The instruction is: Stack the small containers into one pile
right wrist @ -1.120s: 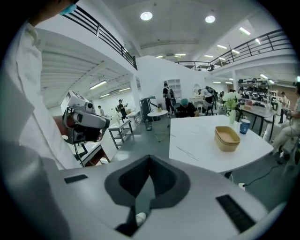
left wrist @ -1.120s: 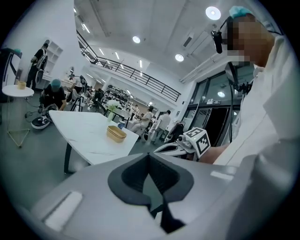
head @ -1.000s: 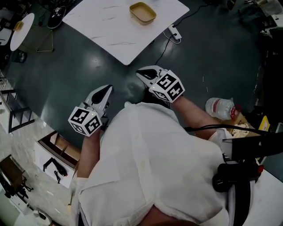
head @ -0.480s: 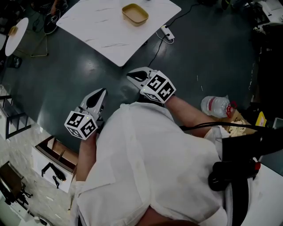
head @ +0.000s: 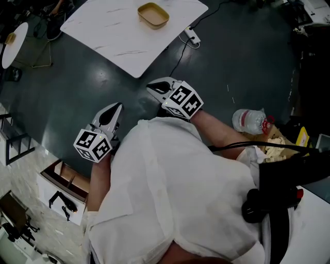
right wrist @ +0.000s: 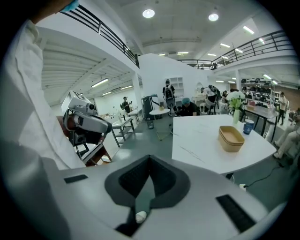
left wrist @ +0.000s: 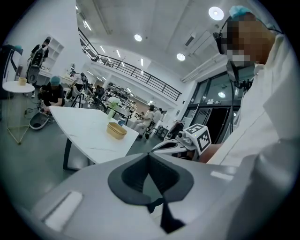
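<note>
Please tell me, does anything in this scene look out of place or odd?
A plastic bottle seems to lie on its side on the floor, at the person's right, beside a cardboard box. The containers sit neatly on the table. Nothing else stands out.

head view: the white marble surface [head: 129,31] is cut off by the top edge. the tan containers [head: 153,14] on it are too small to count. the white shirt [head: 170,191] covers both upper arms. right gripper view: distant people [right wrist: 187,107] are too small to make out.
</note>
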`<state>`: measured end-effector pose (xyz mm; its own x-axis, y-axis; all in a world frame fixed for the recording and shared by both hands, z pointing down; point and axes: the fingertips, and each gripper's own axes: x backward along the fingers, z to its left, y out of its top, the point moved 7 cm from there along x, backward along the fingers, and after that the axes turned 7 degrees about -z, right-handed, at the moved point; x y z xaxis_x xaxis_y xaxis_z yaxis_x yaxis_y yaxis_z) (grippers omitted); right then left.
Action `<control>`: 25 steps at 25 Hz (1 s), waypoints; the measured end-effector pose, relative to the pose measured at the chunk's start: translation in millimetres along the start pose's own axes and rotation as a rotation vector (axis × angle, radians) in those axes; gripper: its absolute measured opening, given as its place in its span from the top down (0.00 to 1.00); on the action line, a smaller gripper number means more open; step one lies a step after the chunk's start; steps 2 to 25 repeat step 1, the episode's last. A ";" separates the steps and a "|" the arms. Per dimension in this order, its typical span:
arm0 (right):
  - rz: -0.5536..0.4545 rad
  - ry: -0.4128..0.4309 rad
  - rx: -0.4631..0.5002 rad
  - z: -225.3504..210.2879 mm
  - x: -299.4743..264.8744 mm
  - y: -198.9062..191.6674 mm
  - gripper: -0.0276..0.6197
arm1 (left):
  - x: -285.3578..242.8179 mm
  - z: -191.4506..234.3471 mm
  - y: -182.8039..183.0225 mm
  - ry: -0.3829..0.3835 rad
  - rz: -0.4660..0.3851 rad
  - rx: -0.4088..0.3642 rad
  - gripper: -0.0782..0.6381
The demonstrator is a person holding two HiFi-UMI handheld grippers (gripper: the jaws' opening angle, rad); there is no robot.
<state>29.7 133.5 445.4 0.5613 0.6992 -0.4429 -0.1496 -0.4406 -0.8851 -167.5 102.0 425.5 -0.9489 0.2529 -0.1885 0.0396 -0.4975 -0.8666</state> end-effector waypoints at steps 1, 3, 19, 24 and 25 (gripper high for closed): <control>-0.001 0.000 -0.003 -2.2 -0.1 -0.7 0.95 | -1.9 1.0 0.0 0.000 0.003 0.000 0.88; -0.001 0.000 -0.003 -2.2 -0.1 -0.7 0.95 | -1.9 1.0 0.0 0.000 0.003 0.000 0.88; -0.001 0.000 -0.003 -2.2 -0.1 -0.7 0.95 | -1.9 1.0 0.0 0.000 0.003 0.000 0.88; -0.001 0.000 -0.003 -2.2 -0.1 -0.7 0.95 | -1.9 1.0 0.0 0.000 0.003 0.000 0.88; -0.001 0.000 -0.003 -2.2 -0.1 -0.7 0.95 | -1.9 1.0 0.0 0.000 0.003 0.000 0.88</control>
